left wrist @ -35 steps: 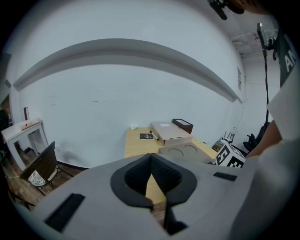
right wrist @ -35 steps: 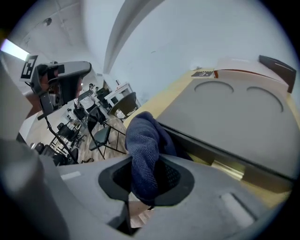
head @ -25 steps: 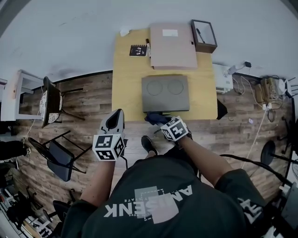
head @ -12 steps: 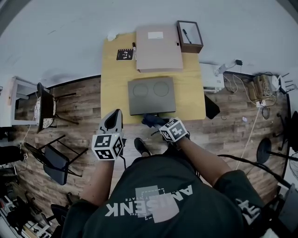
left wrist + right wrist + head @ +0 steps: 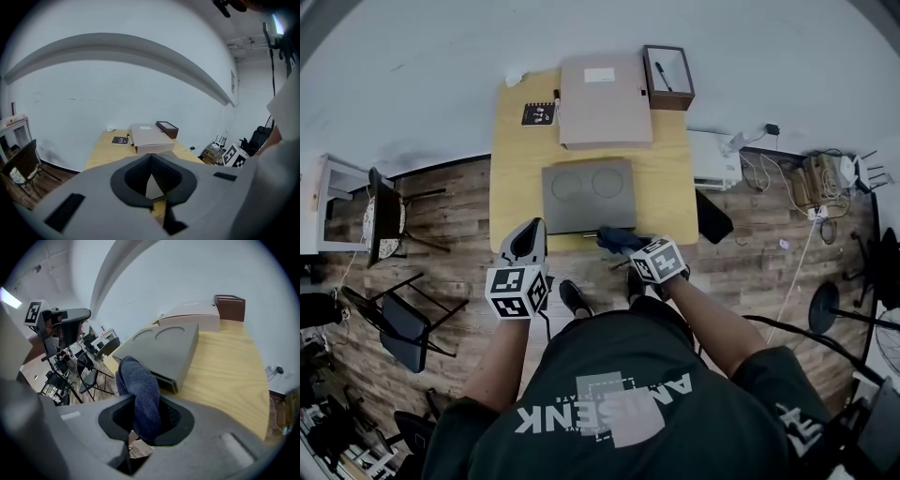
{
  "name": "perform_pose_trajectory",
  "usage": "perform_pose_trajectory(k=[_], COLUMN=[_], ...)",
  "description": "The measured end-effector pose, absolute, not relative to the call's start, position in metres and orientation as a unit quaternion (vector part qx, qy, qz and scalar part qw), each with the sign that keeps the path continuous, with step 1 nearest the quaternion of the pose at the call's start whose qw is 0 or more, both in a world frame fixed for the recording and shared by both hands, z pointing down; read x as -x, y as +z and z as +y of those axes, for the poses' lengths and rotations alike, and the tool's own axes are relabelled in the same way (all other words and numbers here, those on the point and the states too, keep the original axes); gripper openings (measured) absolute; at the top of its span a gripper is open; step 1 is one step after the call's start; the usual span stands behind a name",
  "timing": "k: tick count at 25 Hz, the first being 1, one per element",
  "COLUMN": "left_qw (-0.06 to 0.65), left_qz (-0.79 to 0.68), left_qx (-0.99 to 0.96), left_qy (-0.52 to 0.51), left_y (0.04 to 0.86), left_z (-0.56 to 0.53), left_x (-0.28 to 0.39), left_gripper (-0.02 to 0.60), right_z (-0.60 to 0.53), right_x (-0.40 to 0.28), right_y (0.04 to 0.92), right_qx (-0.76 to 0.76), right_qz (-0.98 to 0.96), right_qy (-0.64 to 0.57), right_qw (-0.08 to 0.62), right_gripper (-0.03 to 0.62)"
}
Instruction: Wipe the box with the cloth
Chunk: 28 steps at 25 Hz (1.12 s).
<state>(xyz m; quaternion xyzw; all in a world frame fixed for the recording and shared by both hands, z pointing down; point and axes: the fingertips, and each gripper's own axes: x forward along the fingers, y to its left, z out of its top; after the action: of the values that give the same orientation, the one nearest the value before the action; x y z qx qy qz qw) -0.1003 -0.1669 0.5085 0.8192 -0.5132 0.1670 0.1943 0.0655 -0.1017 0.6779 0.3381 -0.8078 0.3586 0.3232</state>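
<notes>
Your right gripper (image 5: 633,248), clamped on the dark blue knitted cloth (image 5: 617,238), has carried it from the middle of the flat grey box's (image 5: 589,194) near edge to its lower right corner. The light wooden table (image 5: 511,159) now sits further left and higher in the head view, and a second dark shoe (image 5: 636,281) shows below the cloth.

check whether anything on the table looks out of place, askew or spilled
Nothing stands out. The grey box sits square on the table, the tan box, notebook and tray line up behind it, and nothing is spilled. The blue cloth is pinched in the right gripper by the grey box's near edge.
</notes>
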Motion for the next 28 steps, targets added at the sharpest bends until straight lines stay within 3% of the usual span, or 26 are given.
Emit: perform_pose_trajectory(k=[12,18,23,28], left_qw=[0.191,0.185,0.190,0.192], left_qz=[-0.518,-0.533,-0.565,-0.598], left_qx=[-0.819,-0.810,-0.788,-0.766], left_qy=[0.158,0.161,0.155,0.139], left_y=[0.500,0.498,0.495,0.485], left_z=[-0.181,-0.191,-0.187,-0.181], left_x=[0.079,0.079,0.091,0.108], left_gripper=[0.002,0.002,0.002,0.002], right_z=[-0.092,-0.097,-0.116,-0.139], right_x=[-0.134,-0.170,-0.152,-0.090], right_y=[0.677,0.661,0.615,0.580], right_qx=[-0.371,-0.363,-0.315,-0.254], right_qz=[-0.788,-0.791,-0.837,-0.878], right_qy=[0.375,0.349,0.297,0.259], right_qw=[0.318,0.347,0.333,0.312], right_gripper=[0.077,0.077,0.077,0.077])
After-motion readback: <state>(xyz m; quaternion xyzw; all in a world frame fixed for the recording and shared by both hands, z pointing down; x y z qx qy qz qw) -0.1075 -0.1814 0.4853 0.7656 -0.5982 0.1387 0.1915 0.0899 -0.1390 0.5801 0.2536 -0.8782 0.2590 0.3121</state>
